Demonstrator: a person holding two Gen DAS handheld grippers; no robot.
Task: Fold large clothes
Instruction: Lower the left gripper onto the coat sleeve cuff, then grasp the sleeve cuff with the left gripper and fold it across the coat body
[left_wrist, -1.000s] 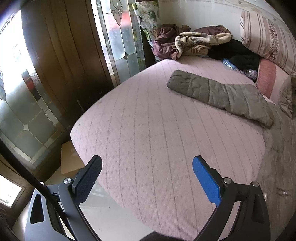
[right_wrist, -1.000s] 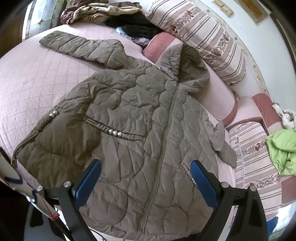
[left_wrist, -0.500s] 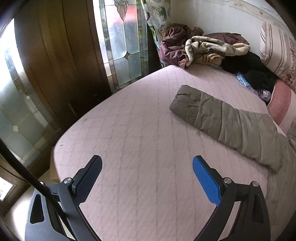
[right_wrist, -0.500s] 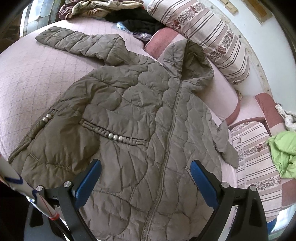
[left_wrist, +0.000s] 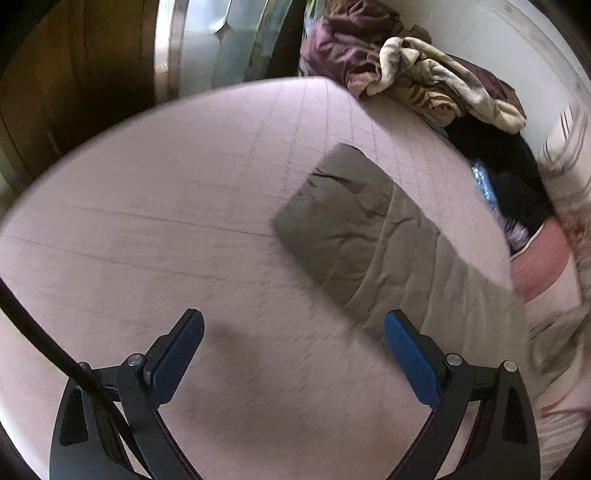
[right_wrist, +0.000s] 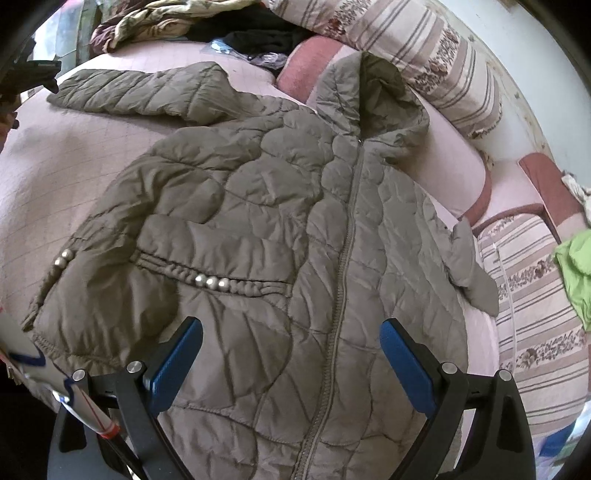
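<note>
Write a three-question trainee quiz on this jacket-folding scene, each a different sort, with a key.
1. True or false: the olive jacket is zipped shut.
2. The left gripper hangs over: A) the hood B) bare bedspread beside the outstretched sleeve C) the green cloth.
3. Fill in: both the left gripper and the right gripper are ____.

Key: 1 true; 2 B; 3 open.

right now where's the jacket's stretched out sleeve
In the left wrist view the sleeve lies flat on the pink bedspread, right of centre, cuff pointing toward the clothes pile.
</note>
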